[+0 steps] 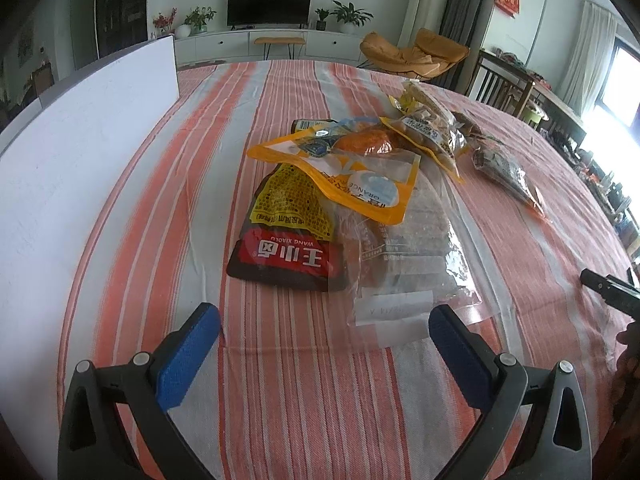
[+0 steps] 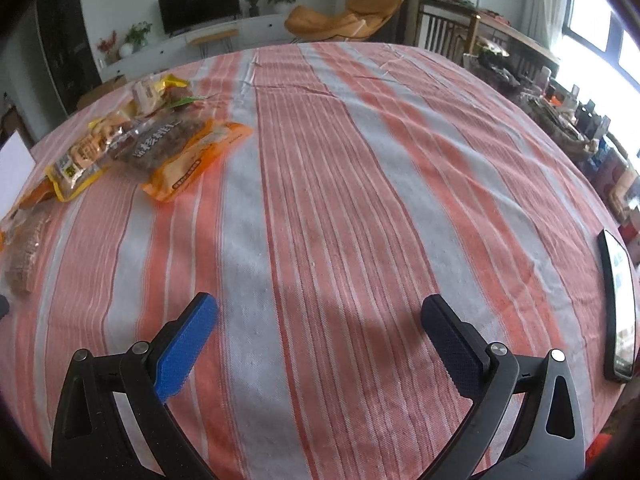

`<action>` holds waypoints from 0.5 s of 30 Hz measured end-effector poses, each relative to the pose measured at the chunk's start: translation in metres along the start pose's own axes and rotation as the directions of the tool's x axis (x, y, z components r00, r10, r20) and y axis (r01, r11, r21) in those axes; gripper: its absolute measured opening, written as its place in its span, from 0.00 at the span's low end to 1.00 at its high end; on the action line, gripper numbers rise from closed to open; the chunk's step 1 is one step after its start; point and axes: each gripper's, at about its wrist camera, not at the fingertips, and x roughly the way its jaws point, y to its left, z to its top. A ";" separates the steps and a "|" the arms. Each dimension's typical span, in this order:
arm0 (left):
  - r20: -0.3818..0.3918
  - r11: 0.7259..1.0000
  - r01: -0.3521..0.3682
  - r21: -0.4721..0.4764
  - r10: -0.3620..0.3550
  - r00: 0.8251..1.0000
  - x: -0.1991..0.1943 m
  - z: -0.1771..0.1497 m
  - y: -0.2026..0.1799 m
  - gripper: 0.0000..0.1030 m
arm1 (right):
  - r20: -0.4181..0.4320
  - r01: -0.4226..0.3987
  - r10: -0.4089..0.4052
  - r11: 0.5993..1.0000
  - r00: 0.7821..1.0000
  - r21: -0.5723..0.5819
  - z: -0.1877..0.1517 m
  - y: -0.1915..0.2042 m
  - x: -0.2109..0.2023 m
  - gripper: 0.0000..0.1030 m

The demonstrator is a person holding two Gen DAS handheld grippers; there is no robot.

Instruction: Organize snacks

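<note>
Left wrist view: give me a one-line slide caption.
Open left gripper hovers over the striped tablecloth, facing a pile of snack bags led by a clear bag.

My left gripper hangs wide apart over the striped tablecloth, just short of the clear bag; a red-and-yellow packet lies beside it, an orange pouch overlapping both
</note>
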 end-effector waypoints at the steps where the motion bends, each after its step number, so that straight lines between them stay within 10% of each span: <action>1: -0.002 1.000 -0.007 0.005 0.007 1.000 0.000 0.000 -0.001 1.00 | 0.000 0.000 0.000 1.000 1.000 0.000 0.000 0.000 0.000 1.00; 15: -0.011 0.999 -0.032 0.019 0.032 0.999 0.000 -0.003 -0.003 1.00 | 0.001 -0.001 0.001 1.000 1.000 -0.006 -0.002 0.001 -0.001 1.00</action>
